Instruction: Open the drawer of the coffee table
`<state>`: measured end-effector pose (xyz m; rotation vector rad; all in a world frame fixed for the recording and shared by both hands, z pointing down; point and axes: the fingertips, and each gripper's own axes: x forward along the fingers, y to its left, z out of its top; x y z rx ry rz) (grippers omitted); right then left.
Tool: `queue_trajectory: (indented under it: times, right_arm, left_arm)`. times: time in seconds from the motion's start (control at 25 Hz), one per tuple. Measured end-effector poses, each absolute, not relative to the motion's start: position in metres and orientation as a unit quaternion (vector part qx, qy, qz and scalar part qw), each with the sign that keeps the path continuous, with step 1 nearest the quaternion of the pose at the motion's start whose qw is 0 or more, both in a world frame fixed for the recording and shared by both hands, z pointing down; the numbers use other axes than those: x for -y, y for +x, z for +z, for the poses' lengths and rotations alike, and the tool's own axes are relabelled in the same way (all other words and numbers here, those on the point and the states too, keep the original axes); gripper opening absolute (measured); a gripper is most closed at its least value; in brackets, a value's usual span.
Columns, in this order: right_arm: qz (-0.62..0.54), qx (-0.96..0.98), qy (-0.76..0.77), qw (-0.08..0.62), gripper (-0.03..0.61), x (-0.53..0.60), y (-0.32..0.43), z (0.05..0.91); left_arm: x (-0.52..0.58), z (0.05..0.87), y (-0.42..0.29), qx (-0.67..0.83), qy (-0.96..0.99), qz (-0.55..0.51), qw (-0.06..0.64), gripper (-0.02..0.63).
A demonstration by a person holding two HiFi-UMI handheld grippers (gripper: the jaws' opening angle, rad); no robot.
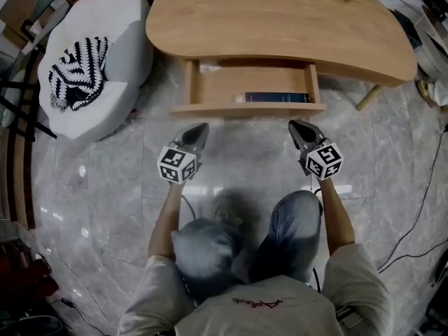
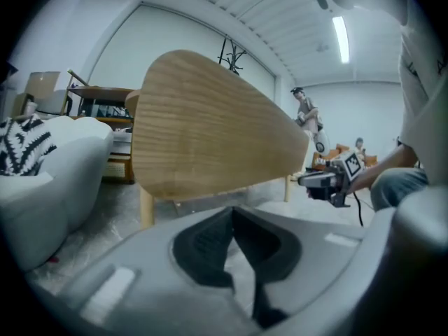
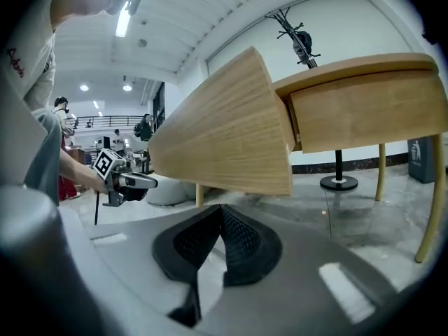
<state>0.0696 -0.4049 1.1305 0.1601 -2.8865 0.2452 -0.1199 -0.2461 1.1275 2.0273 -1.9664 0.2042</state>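
Observation:
The wooden coffee table (image 1: 280, 19) stands at the top of the head view, its drawer (image 1: 248, 108) pulled out toward me. A dark blue book (image 1: 276, 97) lies inside it. My left gripper (image 1: 203, 127) hovers just in front of the drawer's left end, shut and holding nothing. My right gripper (image 1: 294, 125) is in front of the right end, also shut and empty. In the left gripper view the closed jaws (image 2: 232, 210) point at the drawer front (image 2: 210, 131). In the right gripper view the closed jaws (image 3: 221, 208) sit below the drawer front (image 3: 231, 131).
A white armchair (image 1: 119, 47) with a black-and-white patterned throw (image 1: 77, 72) stands left of the table. My knees (image 1: 294, 222) are bent over the grey marble floor. A black cable (image 1: 420, 215) runs along the right. A table leg (image 1: 369, 98) angles out at the right.

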Motion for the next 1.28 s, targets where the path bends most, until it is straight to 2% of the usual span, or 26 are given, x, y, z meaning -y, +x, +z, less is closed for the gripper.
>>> queue_trajectory:
  times: [0.32, 0.64, 0.96, 1.28]
  right_arm:
    - [0.101, 0.975, 0.052, 0.189, 0.005, 0.379, 0.071, 1.138]
    - [0.126, 0.957, 0.071, 0.250, 0.005, 0.355, 0.094, 1.093]
    - [0.139, 0.942, 0.060, 0.299, 0.003, 0.317, 0.115, 0.998]
    - [0.155, 0.938, 0.084, 0.299, 0.003, 0.307, 0.112, 0.870]
  left_arm:
    - [0.240, 1.142, -0.107, 0.667, 0.706, 0.094, 0.220, 0.000]
    - [0.219, 1.097, -0.090, 0.654, 0.696, 0.106, 0.276, 0.000]
    - [0.193, 1.011, -0.058, 0.648, 0.684, 0.089, 0.323, 0.000]
    - [0.178, 0.887, -0.050, 0.651, 0.677, 0.089, 0.331, 0.000]
